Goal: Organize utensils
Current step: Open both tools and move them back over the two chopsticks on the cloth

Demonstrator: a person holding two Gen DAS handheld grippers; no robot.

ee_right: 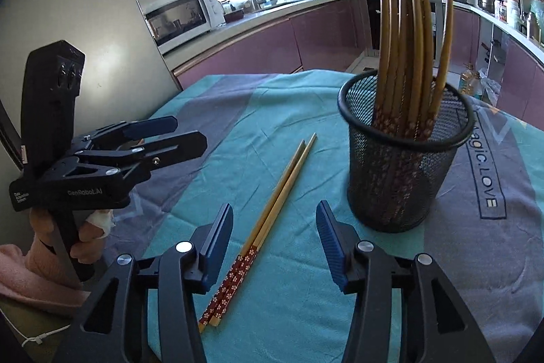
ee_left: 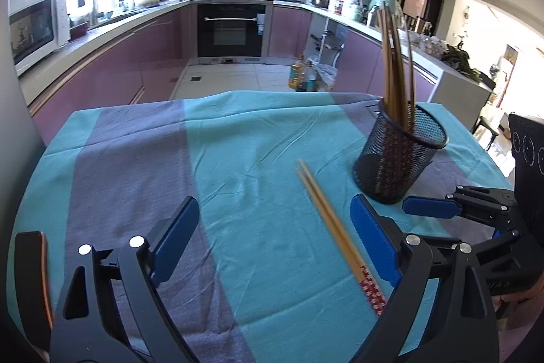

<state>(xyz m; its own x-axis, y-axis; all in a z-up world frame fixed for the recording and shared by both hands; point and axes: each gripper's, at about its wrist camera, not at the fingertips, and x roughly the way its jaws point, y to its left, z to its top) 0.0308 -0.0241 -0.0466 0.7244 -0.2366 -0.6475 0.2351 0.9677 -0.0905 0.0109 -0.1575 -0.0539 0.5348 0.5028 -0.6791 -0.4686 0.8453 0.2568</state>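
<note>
A loose pair of wooden chopsticks [ee_left: 326, 213] [ee_right: 282, 193] with red flowered handles lies flat on the teal and grey tablecloth [ee_left: 238, 142]. To its right stands a black mesh cup [ee_left: 394, 159] [ee_right: 404, 179] holding several brown chopsticks [ee_right: 408, 39] upright. My left gripper [ee_left: 274, 203] is open wide over the cloth, with the pair between its jaws near the right finger and untouched. My right gripper [ee_right: 274, 210] is open astride the same pair, its pads clear of it. The left gripper [ee_right: 190, 131] also shows at the left of the right wrist view, held by a hand [ee_right: 81, 237].
The table's far edge [ee_left: 272, 94] drops to a tiled kitchen floor. Purple cabinets run around the room, with a microwave [ee_right: 183, 16] on the left counter and an oven [ee_left: 231, 29] at the back. Bottles [ee_left: 302, 77] stand on the floor beyond the table.
</note>
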